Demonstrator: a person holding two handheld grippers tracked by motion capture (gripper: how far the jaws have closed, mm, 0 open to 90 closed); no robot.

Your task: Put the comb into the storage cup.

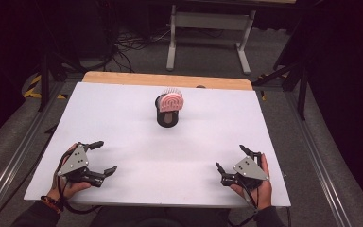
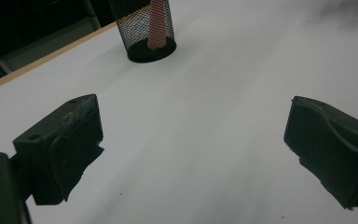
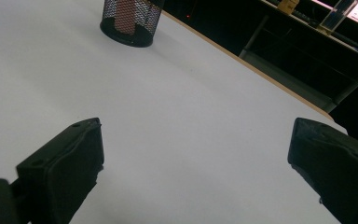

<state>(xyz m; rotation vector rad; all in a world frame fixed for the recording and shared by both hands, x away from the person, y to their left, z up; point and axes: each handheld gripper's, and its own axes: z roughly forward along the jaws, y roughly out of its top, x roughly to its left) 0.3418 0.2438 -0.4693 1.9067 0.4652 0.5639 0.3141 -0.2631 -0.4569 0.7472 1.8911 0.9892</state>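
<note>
A black mesh cup (image 1: 166,116) stands upright at the far centre of the white table (image 1: 137,156), holding a pink brush (image 1: 170,101). The left gripper (image 1: 100,158) and right gripper (image 1: 230,160), well nearer than the cup, are both wide open and empty. Risk: a sideways approach could tip the light cup. Nothing obstructs access.
</note>
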